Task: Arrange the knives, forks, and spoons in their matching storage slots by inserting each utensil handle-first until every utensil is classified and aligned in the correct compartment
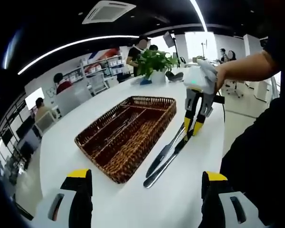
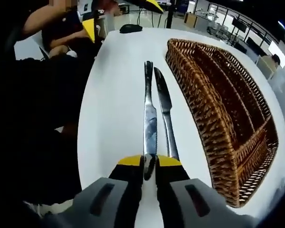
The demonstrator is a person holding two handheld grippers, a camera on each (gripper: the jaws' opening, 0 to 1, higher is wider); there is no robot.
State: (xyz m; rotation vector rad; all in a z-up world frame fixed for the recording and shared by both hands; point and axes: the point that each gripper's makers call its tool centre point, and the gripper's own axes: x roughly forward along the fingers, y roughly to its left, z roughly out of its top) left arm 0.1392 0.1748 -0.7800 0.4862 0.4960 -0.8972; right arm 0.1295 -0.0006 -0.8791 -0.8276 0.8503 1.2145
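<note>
Right gripper (image 2: pixel 149 161) clamped on knife (image 2: pixel 149 121), long axis toward 12 o'clock; basket (image 2: pixel 213 109) at 2 o'clock. Left gripper (image 1: pixel 145 183) apart, idle.

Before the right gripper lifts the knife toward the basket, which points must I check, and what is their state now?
1. Right gripper shut on one knife: ok.
2. Second knife outside the jaws: ok, though it lies close alongside.
3. Left gripper open, away from the knives: ok.
4. Basket beside the knives, path free: ok.
5. Which compartment takes knives: cannot tell.
6. Held end is the handle: cannot tell.
</note>
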